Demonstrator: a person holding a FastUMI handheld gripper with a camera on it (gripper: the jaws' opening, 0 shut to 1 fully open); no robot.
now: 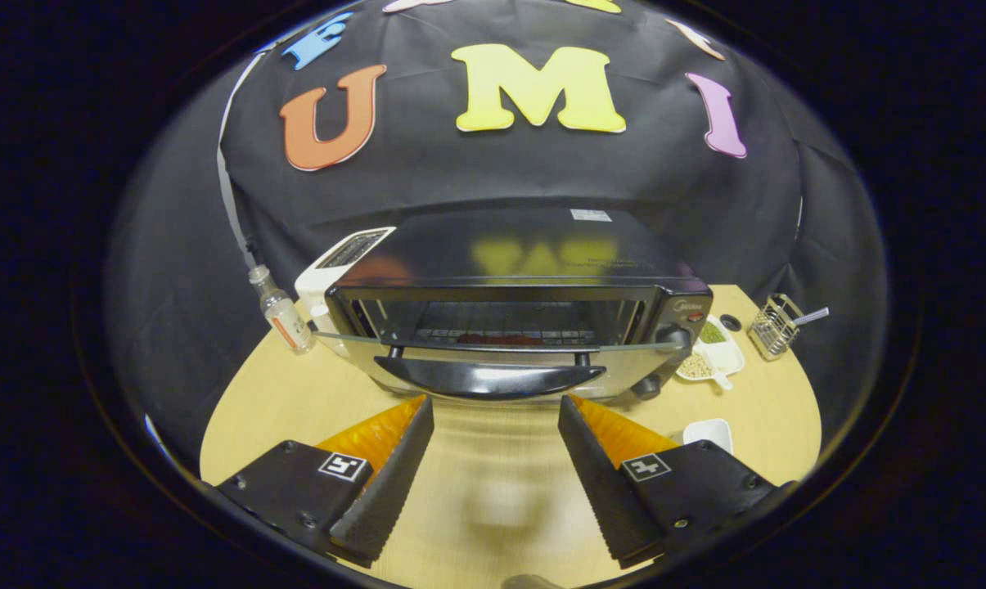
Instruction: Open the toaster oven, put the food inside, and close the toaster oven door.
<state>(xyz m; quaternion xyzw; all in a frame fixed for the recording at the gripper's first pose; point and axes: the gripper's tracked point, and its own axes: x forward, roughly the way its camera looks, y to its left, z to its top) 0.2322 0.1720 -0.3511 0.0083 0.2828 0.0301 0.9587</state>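
Claw (495, 409) gapes wide over the bare wooden tabletop (493, 458), holding nothing — its fingertips sit just short of the toaster oven (517, 327). That oven faces the claw, long axis running side to side, its door (493, 348) folded down flat, handle (489, 378) nearest the fingers. Reddish food (499, 337) lies on the rack inside.

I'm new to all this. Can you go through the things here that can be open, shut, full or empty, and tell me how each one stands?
Toaster oven door: open, folded down flat.
Toaster oven: reddish food on its rack.
Gripper: open, holding nothing, just before the door handle.
Small bottle: upright, capped.
White divided dish: holds grains.
Small white dish: looks empty.
Wire holder: holds a utensil.
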